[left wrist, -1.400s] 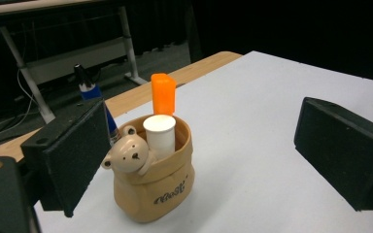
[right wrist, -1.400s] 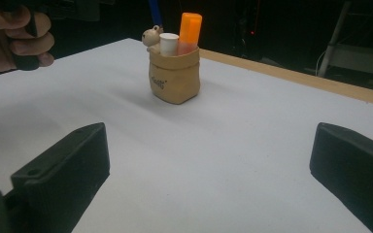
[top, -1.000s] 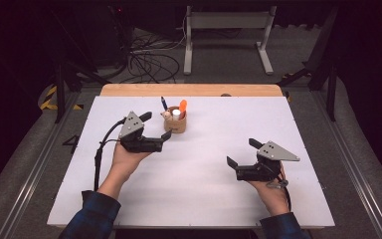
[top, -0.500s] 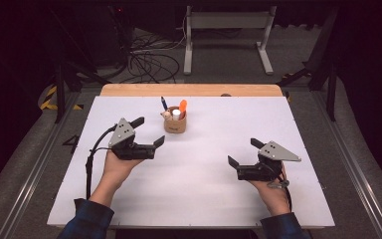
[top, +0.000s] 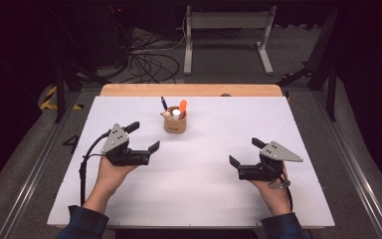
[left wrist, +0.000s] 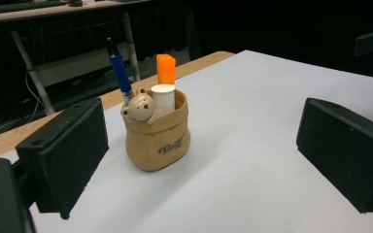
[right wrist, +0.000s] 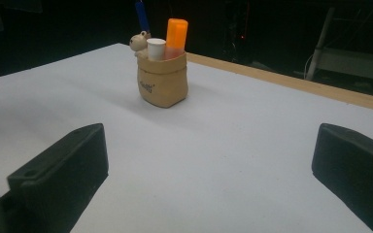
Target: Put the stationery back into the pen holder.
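Pen cup [top: 175, 123] stands upright at the desk's [top: 204, 199] far centre, holding blue pen [left wrist: 119, 73], orange marker [left wrist: 165, 69] and white stick [left wrist: 163, 96]. Left claw [top: 144, 137] and right claw [top: 242, 152] both gape wide, empty, near the cup but apart from it. I judge that loading looks done and nothing is left outside.

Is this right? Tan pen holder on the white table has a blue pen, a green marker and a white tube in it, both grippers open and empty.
One thing is off: the marker is orange, not green, as the left gripper view shows. The rest holds: the tan pen holder stands on the white table with the blue pen and white tube inside, and the left gripper and right gripper are open and empty.
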Demonstrator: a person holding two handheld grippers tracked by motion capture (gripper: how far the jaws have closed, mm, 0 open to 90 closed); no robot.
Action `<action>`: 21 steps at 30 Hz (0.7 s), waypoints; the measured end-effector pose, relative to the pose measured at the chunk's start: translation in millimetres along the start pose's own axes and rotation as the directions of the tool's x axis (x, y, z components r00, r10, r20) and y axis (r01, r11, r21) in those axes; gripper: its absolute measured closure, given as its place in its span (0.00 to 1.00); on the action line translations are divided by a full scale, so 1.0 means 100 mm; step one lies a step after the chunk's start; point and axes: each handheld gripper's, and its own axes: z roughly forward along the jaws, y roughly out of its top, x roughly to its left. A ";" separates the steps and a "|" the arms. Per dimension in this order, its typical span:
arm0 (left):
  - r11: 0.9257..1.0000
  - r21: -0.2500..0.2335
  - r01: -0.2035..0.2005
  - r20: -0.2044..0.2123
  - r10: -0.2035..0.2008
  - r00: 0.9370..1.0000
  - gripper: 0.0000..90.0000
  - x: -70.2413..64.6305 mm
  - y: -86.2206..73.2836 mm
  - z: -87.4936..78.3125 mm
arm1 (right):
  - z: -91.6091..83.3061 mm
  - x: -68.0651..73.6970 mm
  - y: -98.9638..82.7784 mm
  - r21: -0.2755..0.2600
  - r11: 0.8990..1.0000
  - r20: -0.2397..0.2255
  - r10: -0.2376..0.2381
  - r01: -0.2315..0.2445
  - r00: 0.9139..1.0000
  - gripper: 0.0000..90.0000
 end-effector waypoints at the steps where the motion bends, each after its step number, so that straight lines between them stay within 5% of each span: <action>1: 1.000 0.002 -0.003 -0.002 0.003 1.000 0.06 0.01 -0.01 -0.01 | 0.00 0.00 0.00 0.000 1.000 0.001 -0.001 0.001 1.000 0.00; 21: 1.000 0.004 0.002 -0.016 -0.002 1.000 0.06 0.04 -0.15 -0.29 | -0.05 -0.03 -0.03 -0.012 1.000 0.014 0.000 0.001 1.000 0.00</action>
